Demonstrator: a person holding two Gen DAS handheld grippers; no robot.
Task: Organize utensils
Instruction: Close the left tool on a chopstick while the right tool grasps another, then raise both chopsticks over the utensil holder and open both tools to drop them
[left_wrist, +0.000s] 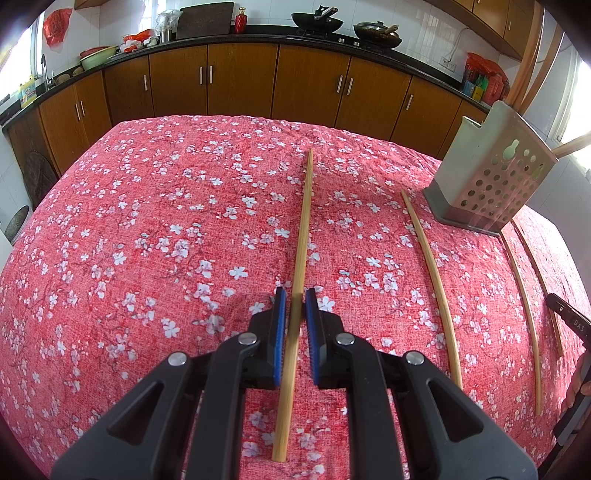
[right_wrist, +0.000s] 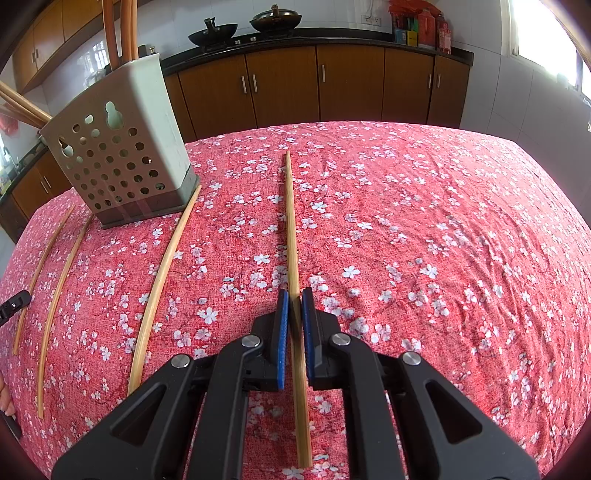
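We straddle one chopstick (left_wrist: 301, 236) with the left tool (left_wrist: 294, 295) and another chopstick (right_wrist: 291, 221) with the right tool (right_wrist: 293, 295), both slightly spread, so we should centre, pinch, then carry to the holder (right_wrist: 122, 155) on the bench (right_wrist: 443, 240).

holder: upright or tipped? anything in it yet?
Upright: the utensil holder stands on its base on the tablecloth. Not empty: chopsticks stick out of its top. How many, cannot tell.
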